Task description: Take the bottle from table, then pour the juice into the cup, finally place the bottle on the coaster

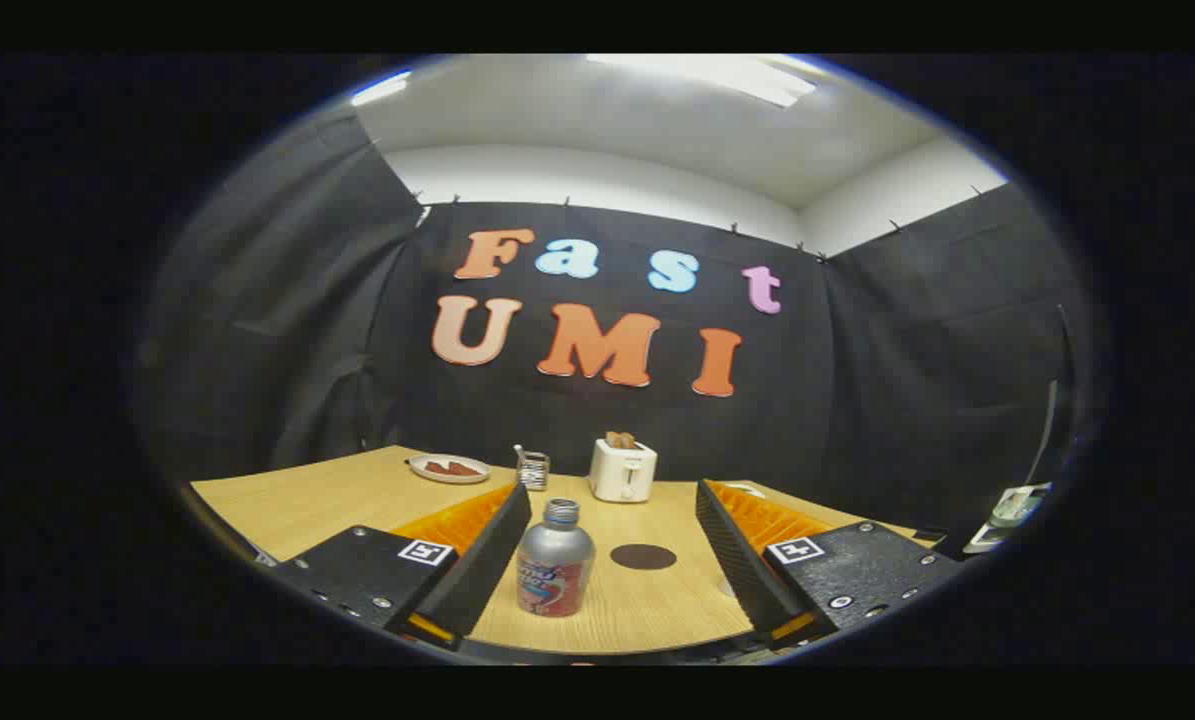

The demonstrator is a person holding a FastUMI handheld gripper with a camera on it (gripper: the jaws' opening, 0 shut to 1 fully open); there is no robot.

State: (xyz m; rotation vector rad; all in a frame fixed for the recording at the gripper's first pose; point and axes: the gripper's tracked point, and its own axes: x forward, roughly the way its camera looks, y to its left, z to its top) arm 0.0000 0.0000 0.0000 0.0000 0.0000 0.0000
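- Gripper [612,560] fingers are standing wide apart, gripping nothing; the bottle [555,560] is sitting upright on the tabletop [337,495] between them, nearer the left finger.
- Coaster [643,556] (dark disc) is lying at the bottle's 3 o'clock, apart from it.
- A cup [532,469], toaster [623,470] and plate [448,468] are waiting toward 12 o'clock, beyond the fingers.
- Nothing is looking done yet: grasp, pour and placing are all remaining.

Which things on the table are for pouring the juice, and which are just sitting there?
For the job: bottle between the open gripper fingers, dark round coaster, cup farther back.
Just sitting: toaster, plate.
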